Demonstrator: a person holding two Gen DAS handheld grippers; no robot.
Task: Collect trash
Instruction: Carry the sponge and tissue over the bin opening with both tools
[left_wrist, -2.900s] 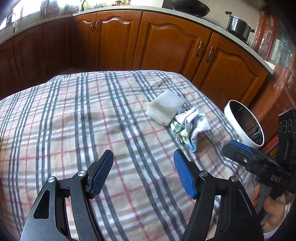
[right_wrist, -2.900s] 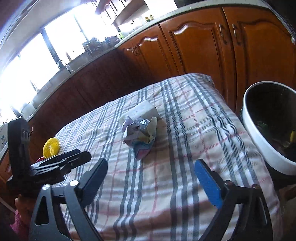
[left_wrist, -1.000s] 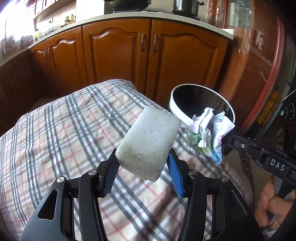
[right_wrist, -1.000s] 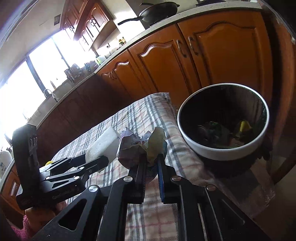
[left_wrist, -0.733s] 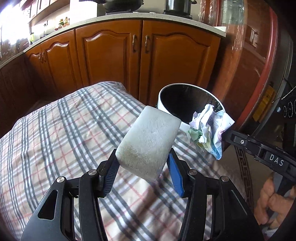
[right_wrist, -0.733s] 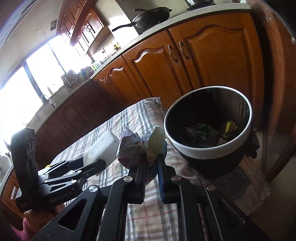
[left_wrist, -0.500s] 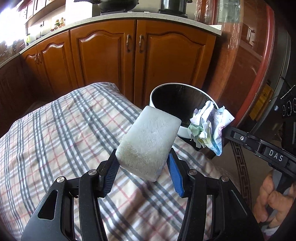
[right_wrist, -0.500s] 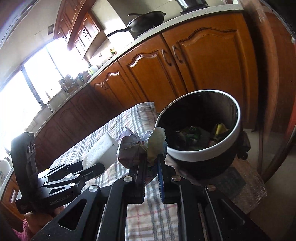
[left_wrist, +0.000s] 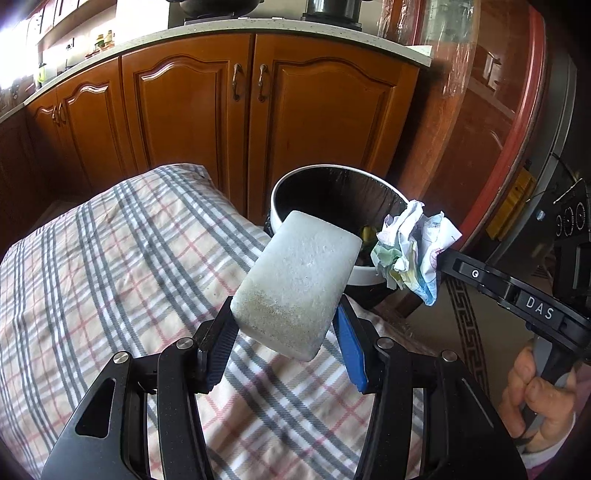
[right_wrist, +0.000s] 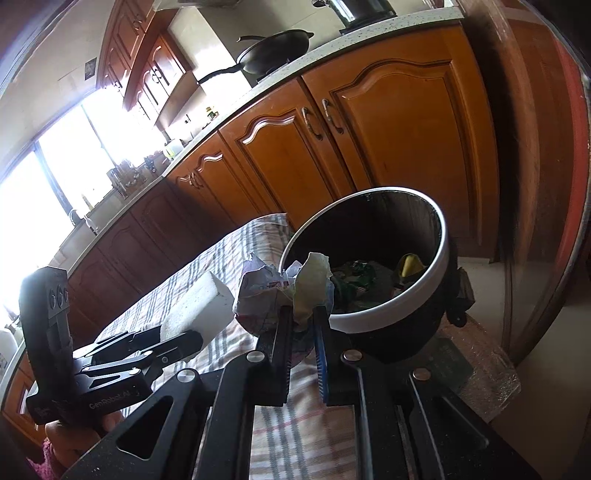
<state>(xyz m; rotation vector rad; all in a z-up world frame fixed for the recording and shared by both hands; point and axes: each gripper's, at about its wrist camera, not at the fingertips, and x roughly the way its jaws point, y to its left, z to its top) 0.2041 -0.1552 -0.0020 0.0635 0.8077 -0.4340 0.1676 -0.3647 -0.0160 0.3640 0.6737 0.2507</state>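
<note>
My left gripper (left_wrist: 284, 332) is shut on a white foam block (left_wrist: 299, 284), held above the plaid tablecloth (left_wrist: 110, 280) near its right edge. The block also shows in the right wrist view (right_wrist: 199, 310). My right gripper (right_wrist: 303, 325) is shut on a crumpled paper wad (right_wrist: 284, 288), held just before the rim of the trash bin (right_wrist: 410, 291). In the left wrist view the wad (left_wrist: 413, 251) hangs at the bin's (left_wrist: 280, 192) near right rim. The bin is black inside with a white rim and holds some trash.
Wooden kitchen cabinets (left_wrist: 207, 122) stand close behind the table and bin. A countertop above carries a pan (right_wrist: 273, 55) and pots. A dark red rounded panel (left_wrist: 480, 129) stands right of the bin. The bin rests on the floor beside the table's edge.
Both grippers closed on their items, lifted them off the cloth and carried them right toward the bin. Over the last second the bin has come closer and more centred.
</note>
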